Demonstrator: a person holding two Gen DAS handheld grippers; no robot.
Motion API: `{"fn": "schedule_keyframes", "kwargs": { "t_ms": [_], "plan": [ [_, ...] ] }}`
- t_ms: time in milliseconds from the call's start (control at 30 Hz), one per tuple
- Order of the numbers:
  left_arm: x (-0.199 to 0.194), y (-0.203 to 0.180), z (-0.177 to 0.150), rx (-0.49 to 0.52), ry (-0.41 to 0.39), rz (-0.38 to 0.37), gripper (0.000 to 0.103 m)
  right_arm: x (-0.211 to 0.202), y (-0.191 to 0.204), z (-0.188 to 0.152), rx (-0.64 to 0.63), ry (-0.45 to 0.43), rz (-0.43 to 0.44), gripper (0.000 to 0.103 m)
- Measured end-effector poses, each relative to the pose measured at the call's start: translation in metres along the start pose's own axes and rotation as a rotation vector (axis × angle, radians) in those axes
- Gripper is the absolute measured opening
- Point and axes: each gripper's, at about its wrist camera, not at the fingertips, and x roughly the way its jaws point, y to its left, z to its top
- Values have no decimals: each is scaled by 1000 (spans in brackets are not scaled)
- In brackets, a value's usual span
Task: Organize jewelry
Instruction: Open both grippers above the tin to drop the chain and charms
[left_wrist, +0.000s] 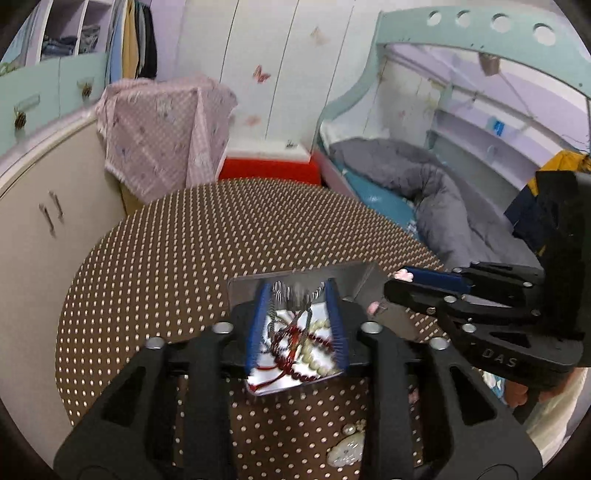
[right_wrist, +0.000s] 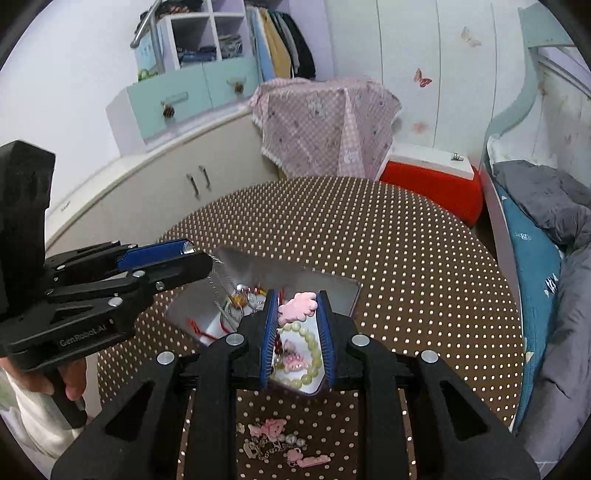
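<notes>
An open metal tin (left_wrist: 243, 286) (right_wrist: 352, 291) sits on the brown dotted tablecloth (left_wrist: 184, 258) and holds red beads (left_wrist: 295, 369), a pale bead bracelet (right_wrist: 314, 354) and tangled chains. My left gripper (left_wrist: 297, 291) (right_wrist: 199, 258) hovers over the tin with its blue pads apart. A thin silver chain (left_wrist: 295, 295) (right_wrist: 218, 288), blurred, hangs at its tips without the pads pressing on it. My right gripper (right_wrist: 297, 297) (left_wrist: 391, 286) is over the tin's right half, shut on a pink flower-shaped ornament (right_wrist: 299, 308) (left_wrist: 402, 275).
Loose pink ornaments and pearls (right_wrist: 280, 443) and a white brooch (left_wrist: 347, 446) lie on the cloth in front of the tin. Behind the table stand a red box (right_wrist: 432, 181), a pink-draped object (right_wrist: 325, 125) and a cabinet (right_wrist: 147, 192). A bed (right_wrist: 535, 240) runs along the right.
</notes>
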Motion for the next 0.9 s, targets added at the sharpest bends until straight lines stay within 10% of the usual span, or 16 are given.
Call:
{"fn": "schedule_keyframes", "kwargs": {
  "t_ms": [33,100,267,900],
  "plan": [
    [-1,1,-1,-2,-3,16,69,-1,-1,0,7,0,-1,27],
    [-6,2,1,-9,-18,39,70,-5,-3,2,17,-17,-15,56],
    [-12,6,4,-3,-13,75,72,-22,-9,8,31,-67,-62,69],
    [-12,7,-5,-39,32,74,73,-28,-14,-8,63,-62,-88,74]
  ]
}}
